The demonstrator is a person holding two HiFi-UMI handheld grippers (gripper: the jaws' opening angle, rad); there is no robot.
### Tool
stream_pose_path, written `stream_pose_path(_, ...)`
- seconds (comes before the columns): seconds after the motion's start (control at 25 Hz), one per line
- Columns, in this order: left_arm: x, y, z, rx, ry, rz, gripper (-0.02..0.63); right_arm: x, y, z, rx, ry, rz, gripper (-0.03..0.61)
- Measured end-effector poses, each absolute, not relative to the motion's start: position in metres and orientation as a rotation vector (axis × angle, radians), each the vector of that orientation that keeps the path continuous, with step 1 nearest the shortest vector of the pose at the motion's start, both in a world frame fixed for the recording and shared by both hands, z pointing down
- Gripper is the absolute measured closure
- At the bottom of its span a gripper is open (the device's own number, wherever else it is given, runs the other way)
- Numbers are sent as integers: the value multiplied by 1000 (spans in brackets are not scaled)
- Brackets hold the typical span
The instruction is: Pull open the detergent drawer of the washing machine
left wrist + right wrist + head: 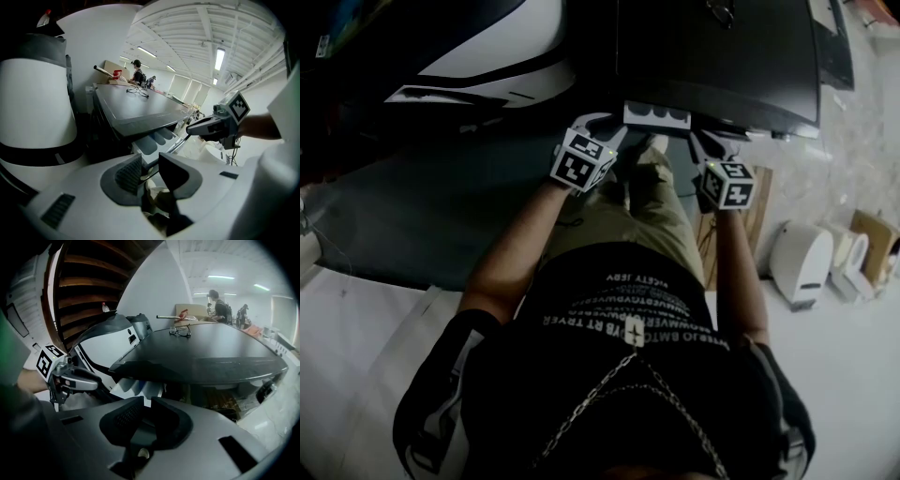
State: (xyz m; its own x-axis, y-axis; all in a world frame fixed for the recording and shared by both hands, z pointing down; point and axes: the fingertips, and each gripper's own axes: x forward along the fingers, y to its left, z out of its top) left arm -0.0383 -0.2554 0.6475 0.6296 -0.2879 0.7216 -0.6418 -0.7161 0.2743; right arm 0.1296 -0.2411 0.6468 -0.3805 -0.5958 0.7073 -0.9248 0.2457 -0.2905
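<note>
Detergent drawer [656,114]: it stands pulled out from the front of the washing machine [712,56], just under the edge of the dark top. Its pale compartments show from above.

Your left tongs [600,125]: just beside the drawer's left corner, slanting down. The head view does not settle whether they touch it. In the left gripper view the drawer lies ahead of the jaws, not between them. The jaws stand wide with nothing in the gap. Only your trousers [652,211] show beyond.

Your right tongs [705,142]: at the drawer's right side, a little below its corner, also slanting down. In the right gripper view the jaws stand narrow. There is a slim slot between the pads and nothing in it. The drawer's pale front sits ahead and above.

Each pair shows in the other's view, one on either side of the drawer.

Surroundings:
- A pair of glasses [180,331] lies on the machine's top.
- A white curved appliance [487,56] stands to the left of the machine.
- Wooden shelves [89,282] rise behind that appliance.
- On the floor to your right are a white unit [802,262] and a cardboard box [874,242].
- People [218,303] are at the far end of the room.
</note>
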Motion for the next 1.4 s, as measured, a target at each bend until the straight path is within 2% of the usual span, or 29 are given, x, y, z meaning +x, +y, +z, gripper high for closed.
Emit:
stream_pose_path(0.72,-38,-198,650,2323,-739,960,512,129,-186,652,1324,-2095,990,532)
stream_pose_path(1.4,-46,-162,643,2300,-963,916,512,122,-145,636,1187,-2151,788,555)
